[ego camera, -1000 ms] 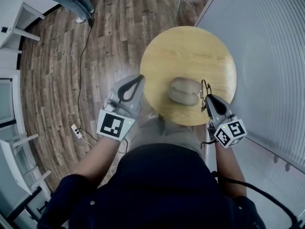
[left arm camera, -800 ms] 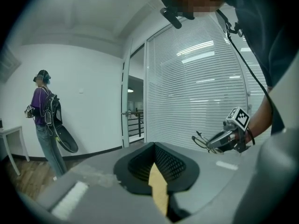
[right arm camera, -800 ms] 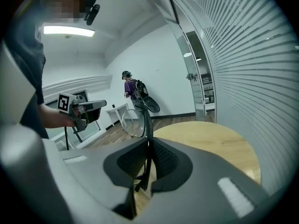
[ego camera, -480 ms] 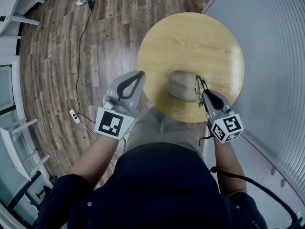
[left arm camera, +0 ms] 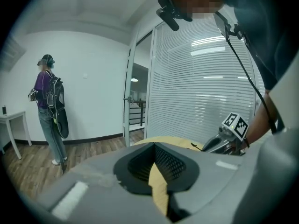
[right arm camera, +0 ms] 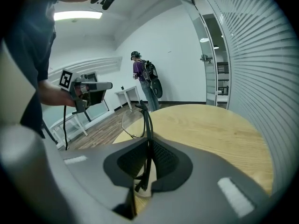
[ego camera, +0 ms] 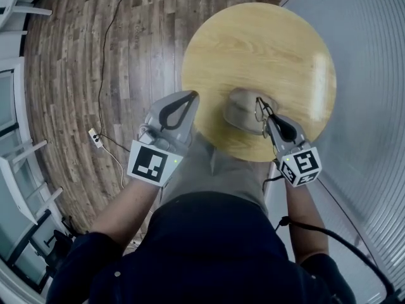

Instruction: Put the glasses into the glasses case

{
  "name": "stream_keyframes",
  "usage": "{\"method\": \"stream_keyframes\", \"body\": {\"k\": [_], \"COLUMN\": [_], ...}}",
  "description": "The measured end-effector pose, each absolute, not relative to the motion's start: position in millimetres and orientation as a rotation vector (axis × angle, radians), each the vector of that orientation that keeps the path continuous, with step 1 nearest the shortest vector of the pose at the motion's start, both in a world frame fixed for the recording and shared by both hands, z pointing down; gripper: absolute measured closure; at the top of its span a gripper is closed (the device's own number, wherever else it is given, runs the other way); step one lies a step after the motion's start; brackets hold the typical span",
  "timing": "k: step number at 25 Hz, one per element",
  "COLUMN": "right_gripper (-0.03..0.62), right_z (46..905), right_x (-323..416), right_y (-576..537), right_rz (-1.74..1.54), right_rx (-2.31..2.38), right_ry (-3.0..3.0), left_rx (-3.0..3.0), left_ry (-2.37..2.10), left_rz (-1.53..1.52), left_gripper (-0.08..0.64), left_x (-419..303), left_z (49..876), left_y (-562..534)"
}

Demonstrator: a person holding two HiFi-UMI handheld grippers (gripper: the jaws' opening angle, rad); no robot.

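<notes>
A grey-brown glasses case [ego camera: 239, 108] lies near the front edge of the round wooden table [ego camera: 253, 43]; whether its lid is up I cannot tell. My right gripper [ego camera: 266, 118] is shut on thin dark-framed glasses [ego camera: 259, 108] and holds them upright over the case's right end. In the right gripper view the glasses [right arm camera: 140, 118] stick up from between the closed jaws of that gripper [right arm camera: 149, 141], and the case is hidden. My left gripper [ego camera: 190, 97] is shut and holds nothing, at the table's left edge. The left gripper view shows its tips [left arm camera: 154, 144] meeting and the right gripper [left arm camera: 224, 141] beyond.
A glass wall with blinds [ego camera: 373, 75] runs close along the table's right side. A cable [ego camera: 107, 62] lies on the wooden floor at the left, near white tables [ego camera: 16, 18]. A person with a backpack [left arm camera: 49, 101] stands far off.
My right gripper has carried the glasses left, from beside the case to over its right end. The left gripper has stayed at the table's left edge.
</notes>
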State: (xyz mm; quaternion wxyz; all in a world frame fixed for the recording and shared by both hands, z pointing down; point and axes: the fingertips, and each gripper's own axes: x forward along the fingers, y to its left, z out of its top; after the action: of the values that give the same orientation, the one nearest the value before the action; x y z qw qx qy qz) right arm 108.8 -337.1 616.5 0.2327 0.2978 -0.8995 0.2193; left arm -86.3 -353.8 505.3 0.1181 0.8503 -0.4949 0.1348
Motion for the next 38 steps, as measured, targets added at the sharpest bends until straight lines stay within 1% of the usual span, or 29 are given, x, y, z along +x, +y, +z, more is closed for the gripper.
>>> {"method": "stream_keyframes", "body": {"k": [9, 18, 30, 38], "right_gripper": [0.558, 0.558, 0.558, 0.557], "right_z": [661, 701, 728, 742], "right_x": [97, 89, 73, 69], "right_y": [-339, -328, -314, -313], "right_rz": [0.594, 0.520, 0.172, 0.111], "right_rx": [0.712, 0.603, 0.412, 0.388], "right_ry": [-2.425, -2.344, -2.196, -2.121], "left_rx": [2.484, 2.413, 2.372, 2.341], "left_ry": [-1.475, -1.429, -1.436, -1.439], "left_rz": [0.385, 0.399, 0.407, 0.395], "left_gripper": [0.555, 0.555, 0.555, 0.555], "left_x": [-90, -83, -103, -112], "left_z": [534, 571, 589, 601], "left_y": [-378, -361, -357, -350]}}
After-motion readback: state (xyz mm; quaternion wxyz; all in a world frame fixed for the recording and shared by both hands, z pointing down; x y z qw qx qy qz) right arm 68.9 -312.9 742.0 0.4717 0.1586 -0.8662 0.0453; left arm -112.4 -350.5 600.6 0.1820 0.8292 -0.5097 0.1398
